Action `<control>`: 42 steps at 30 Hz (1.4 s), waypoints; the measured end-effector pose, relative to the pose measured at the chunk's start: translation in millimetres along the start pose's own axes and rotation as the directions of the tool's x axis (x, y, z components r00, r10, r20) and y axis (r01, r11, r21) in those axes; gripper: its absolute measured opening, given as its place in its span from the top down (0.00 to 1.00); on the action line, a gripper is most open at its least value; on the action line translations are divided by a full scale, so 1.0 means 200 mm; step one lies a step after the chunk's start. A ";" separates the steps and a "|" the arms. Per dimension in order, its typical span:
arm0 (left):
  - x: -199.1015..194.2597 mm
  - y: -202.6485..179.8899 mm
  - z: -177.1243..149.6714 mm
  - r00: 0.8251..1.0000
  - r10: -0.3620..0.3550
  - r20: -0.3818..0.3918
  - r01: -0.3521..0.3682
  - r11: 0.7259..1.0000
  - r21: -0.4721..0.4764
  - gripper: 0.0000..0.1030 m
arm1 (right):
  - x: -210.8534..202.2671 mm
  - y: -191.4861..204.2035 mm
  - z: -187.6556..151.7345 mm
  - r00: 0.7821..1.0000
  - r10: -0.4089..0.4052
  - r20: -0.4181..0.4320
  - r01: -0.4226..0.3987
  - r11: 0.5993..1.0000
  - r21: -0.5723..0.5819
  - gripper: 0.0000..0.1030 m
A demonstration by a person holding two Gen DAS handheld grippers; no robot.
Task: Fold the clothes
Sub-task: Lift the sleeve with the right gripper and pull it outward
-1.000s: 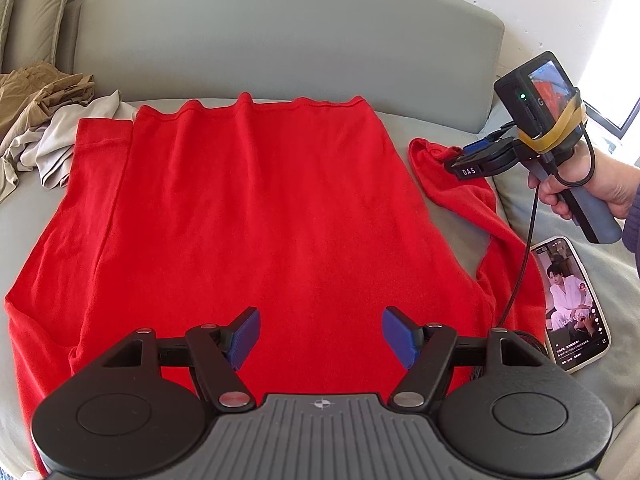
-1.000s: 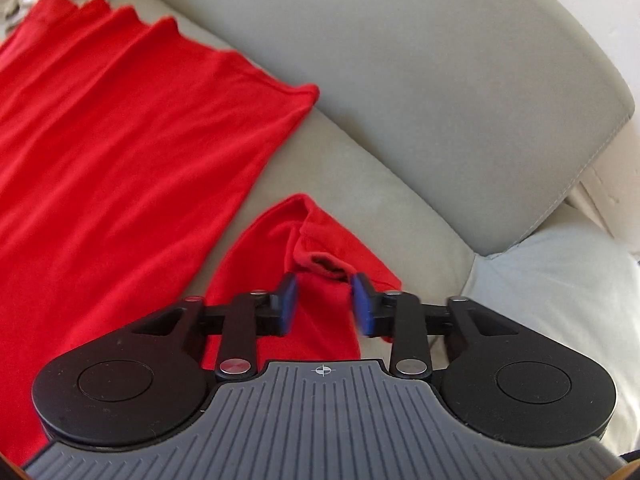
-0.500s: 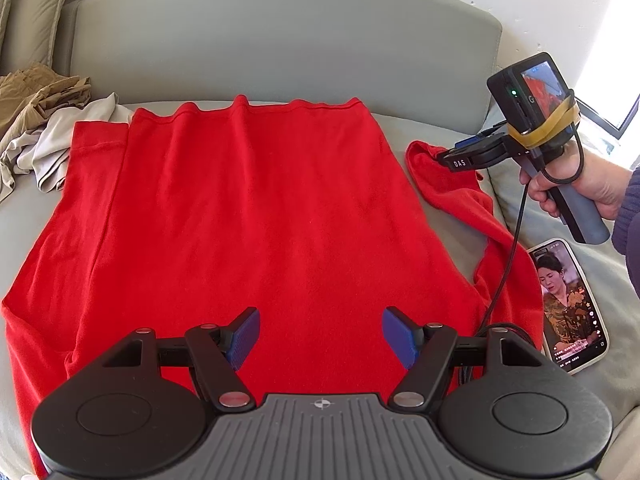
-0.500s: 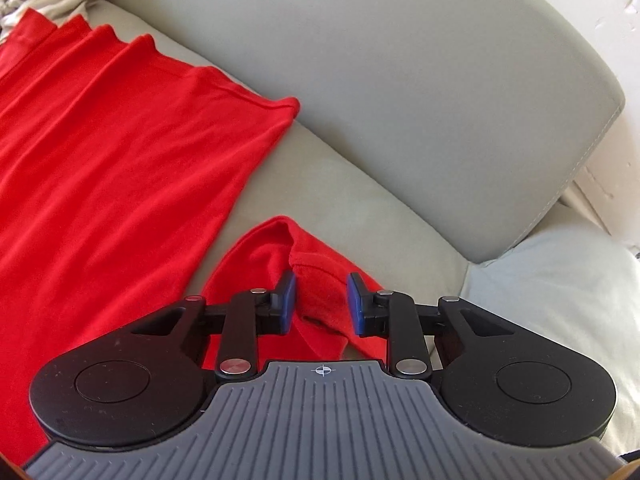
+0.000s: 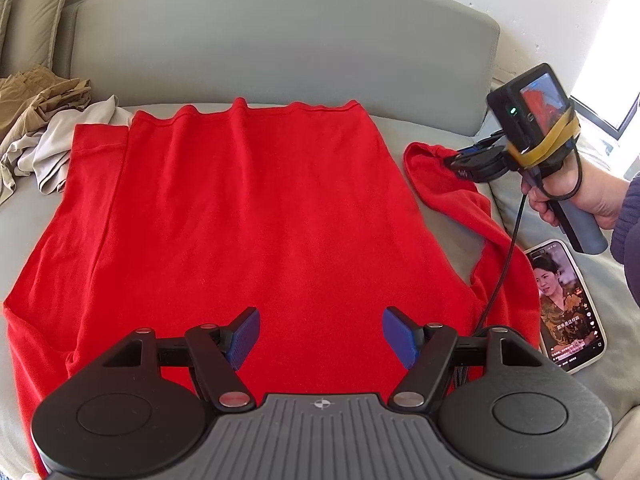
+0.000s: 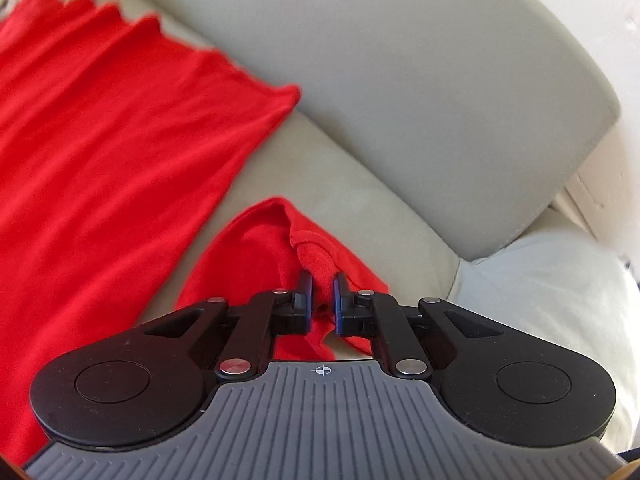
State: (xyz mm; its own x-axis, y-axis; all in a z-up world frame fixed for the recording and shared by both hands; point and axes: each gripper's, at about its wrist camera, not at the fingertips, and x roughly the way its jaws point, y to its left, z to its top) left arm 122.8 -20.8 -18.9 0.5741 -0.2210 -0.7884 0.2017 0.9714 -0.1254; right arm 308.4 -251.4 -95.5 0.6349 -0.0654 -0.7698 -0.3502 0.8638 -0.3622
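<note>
**foldnoob:** so the red long-sleeve shirt (image 5: 256,216) is lying flat on the grey sofa (image 5: 280,52), hem toward the backrest. left sleeve (image 5: 86,184) already sits along the body, the right sleeve (image 6: 264,248) is flopped out to the side, apart from the torso. the right gripper (image 6: 322,296) has its pads clenched on a bunched bit of the cuff (image 6: 316,258). left gripper (image 5: 320,336) hangs over the near end of the shirt, fingers spread wide, holding nothing. how do i do this sleeve nicely?

**creasequeen:** looks to me like the sleeve fold is the step in hand. that pinch is on a rolled lump, so i'd guess the cuff lands twisted unless you lift enough to let it hang straight. carry it across low, lay it parallel to the side seam, mirroring the other sleeve. the free gripper could pin the shoulder so the body doesn't drag.

**foldnoob:** anything nearby to worry about?

**creasequeen:** the phone (image 5: 568,308) beside the right shoulder and the gripper's cable (image 5: 508,256) draped over the fabric. the beige clothes pile (image 5: 44,128) is out of the way.
</note>
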 end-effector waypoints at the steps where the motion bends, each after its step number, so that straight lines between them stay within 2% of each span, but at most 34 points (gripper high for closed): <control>1: -0.02 0.00 0.00 1.000 0.000 0.010 0.000 1.000 0.000 0.34 | -0.04 -0.04 0.01 1.000 0.011 0.019 -0.012 0.999 0.051 0.90; 5: -0.12 0.00 0.02 0.998 0.002 0.056 -0.002 1.000 -0.003 0.34 | -0.26 -0.22 0.05 0.994 0.064 0.085 -0.084 0.961 0.265 0.90; 9: -0.26 0.01 0.03 0.993 0.004 0.117 -0.003 1.000 -0.013 0.34 | -0.58 -0.41 0.07 0.988 0.002 0.155 -0.072 0.893 0.445 0.91; 11: -0.34 0.02 0.02 0.989 0.007 0.147 -0.004 1.000 -0.021 0.34 | -0.76 -0.48 0.08 0.985 -0.047 0.165 -0.043 0.861 0.506 0.91; 14: -0.43 0.03 0.01 0.983 0.012 0.181 -0.005 0.999 -0.038 0.33 | -1.00 -0.55 0.09 0.984 -0.142 0.110 0.062 0.843 0.534 0.91; 17: -0.50 0.04 -0.01 0.981 0.001 0.192 0.010 0.998 -0.059 0.33 | -1.18 -0.60 0.03 0.973 -0.205 0.107 0.113 0.824 0.556 0.91; 22: -0.58 0.00 -0.07 0.975 -0.131 0.178 0.137 0.990 -0.021 0.34 | -1.47 -0.68 -0.08 0.946 -0.308 0.098 0.194 0.783 0.591 0.91; 24: -0.58 -0.04 -0.10 0.968 -0.189 0.167 0.187 0.982 0.022 0.34 | -1.62 -0.66 -0.15 0.930 -0.344 0.130 0.198 0.766 0.611 0.91; 29: -0.55 -0.15 -0.14 0.943 -0.310 0.122 0.294 0.947 0.131 0.38 | -1.58 -0.76 -0.16 0.938 -0.344 0.037 0.252 0.754 0.606 0.91; 32: -0.42 -0.25 -0.16 0.927 -0.373 0.039 0.361 0.915 0.178 0.41 | -1.56 -0.82 -0.16 0.939 -0.343 -0.018 0.285 0.748 0.600 0.91; 35: -0.26 -0.36 -0.18 0.926 -0.375 -0.048 0.376 0.902 0.212 0.46 | -1.54 -0.88 -0.17 0.937 -0.341 -0.075 0.317 0.741 0.592 0.91; 38: -0.10 -0.44 -0.20 0.932 -0.346 -0.110 0.363 0.902 0.233 0.47 | -1.22 -0.96 -0.16 0.919 -0.323 -0.226 0.394 0.728 0.562 0.91; 42: 0.08 -0.46 -0.18 0.933 -0.319 -0.166 0.348 0.919 0.185 0.47 | -0.81 -1.03 -0.16 0.894 -0.290 -0.342 0.442 0.702 0.559 0.91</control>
State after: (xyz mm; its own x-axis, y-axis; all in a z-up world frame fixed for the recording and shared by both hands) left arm 84.4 -109.9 -41.2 0.3392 -0.5021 -0.7955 0.5320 0.7998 -0.2780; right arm 254.6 -434.0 87.2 0.4334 -0.4801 -0.7627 0.4195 0.8565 -0.3007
